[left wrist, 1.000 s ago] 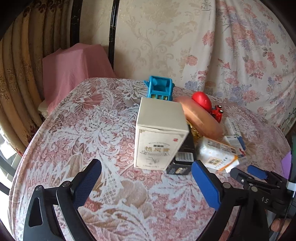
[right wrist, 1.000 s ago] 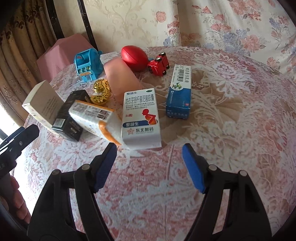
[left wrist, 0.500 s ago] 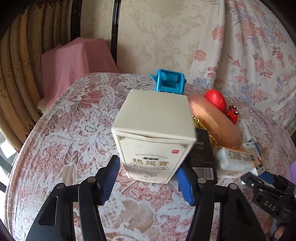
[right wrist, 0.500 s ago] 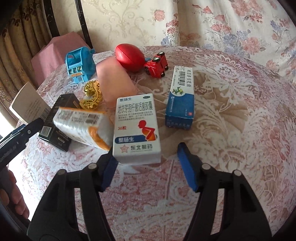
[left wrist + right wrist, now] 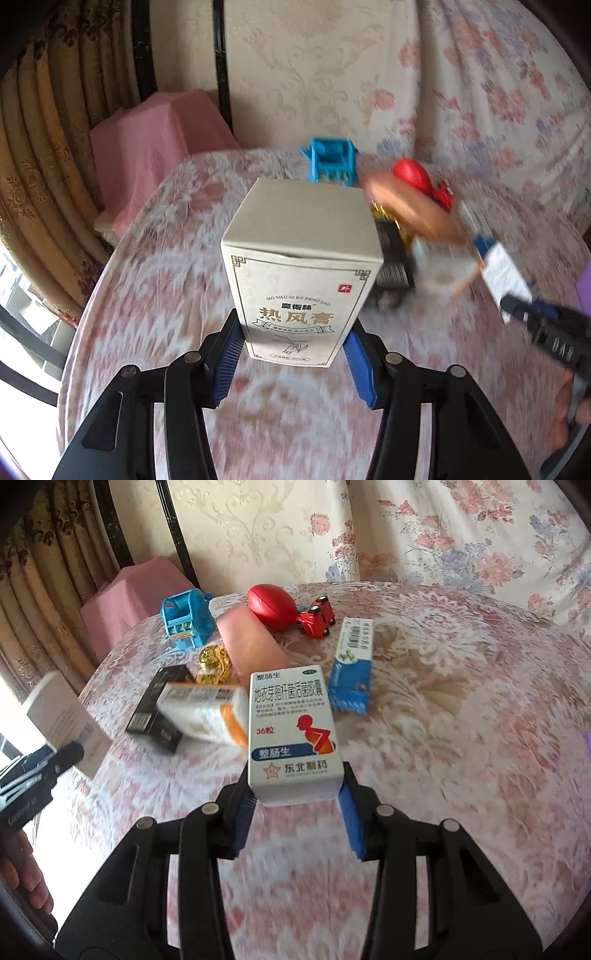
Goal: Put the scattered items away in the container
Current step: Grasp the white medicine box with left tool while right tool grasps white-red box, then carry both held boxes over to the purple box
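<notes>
The left gripper [image 5: 293, 360] has its blue pads pressed on both sides of the cream box [image 5: 301, 266], near its lower end, and the box stands tall above them. The right gripper [image 5: 297, 814] is closed in the same way on the near end of the white medicine box [image 5: 290, 731], which reaches forward over the table [image 5: 461, 720].

Further out, the other items lie scattered on the flowered cloth: an orange-and-white box [image 5: 205, 712] leaning on a black box [image 5: 157, 705], a blue-and-white box [image 5: 352, 661], a gold ornament [image 5: 214, 662], a pink oblong piece [image 5: 249, 646], a red ball [image 5: 269, 602], a red toy car [image 5: 316, 618] and a blue toy [image 5: 186, 622].

No container shows in either view – so where the boxes should go, I cannot tell.

The risk, as I judge it: each box is held only at one end, so a quick swing could make it pivot or slip out – and thin cardboard may also dent.
</notes>
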A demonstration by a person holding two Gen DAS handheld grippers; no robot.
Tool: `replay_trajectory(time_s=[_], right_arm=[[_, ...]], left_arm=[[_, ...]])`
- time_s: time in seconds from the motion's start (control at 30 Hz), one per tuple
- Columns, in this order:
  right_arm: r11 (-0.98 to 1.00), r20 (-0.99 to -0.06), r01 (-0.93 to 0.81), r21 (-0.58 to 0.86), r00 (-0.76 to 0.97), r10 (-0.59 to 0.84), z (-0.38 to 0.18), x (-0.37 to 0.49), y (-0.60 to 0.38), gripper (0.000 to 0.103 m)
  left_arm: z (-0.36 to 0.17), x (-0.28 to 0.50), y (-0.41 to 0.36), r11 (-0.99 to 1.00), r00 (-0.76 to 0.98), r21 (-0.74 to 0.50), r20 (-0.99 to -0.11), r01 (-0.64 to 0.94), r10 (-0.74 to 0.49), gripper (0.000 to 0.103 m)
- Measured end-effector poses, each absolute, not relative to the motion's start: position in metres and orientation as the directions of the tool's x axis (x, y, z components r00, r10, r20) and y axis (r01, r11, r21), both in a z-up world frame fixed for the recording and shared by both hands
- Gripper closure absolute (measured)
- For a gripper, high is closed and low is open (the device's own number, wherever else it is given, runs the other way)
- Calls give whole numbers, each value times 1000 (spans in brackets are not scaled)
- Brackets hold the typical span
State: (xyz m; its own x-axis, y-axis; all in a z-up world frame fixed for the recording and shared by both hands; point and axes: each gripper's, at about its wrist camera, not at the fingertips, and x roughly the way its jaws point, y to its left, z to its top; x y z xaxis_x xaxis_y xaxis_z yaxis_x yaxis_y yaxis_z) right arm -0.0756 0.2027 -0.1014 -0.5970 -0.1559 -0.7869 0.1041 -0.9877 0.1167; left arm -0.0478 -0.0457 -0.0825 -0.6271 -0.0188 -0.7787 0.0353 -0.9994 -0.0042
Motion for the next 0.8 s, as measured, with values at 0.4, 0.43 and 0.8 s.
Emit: replay_trajectory(time_s=[0.4,0.43,0.8], right_arm=[[-992,-803,62,114,-582,-129,-113,-55,220,58],[-992,-804,60,113,-581,-127,-114,-56,220,58],[-994,-822,48,98,-559,-108,-125,-67,221,57]], left_arm=[[-95,-37,-35,-1000,-549,7,-836,-30,10,50],[-95,-39,-35,-1000,-549,4,-836,-29,13,50],[-102,-63,-32,-999,-546,-25,-837,-23,33,49]])
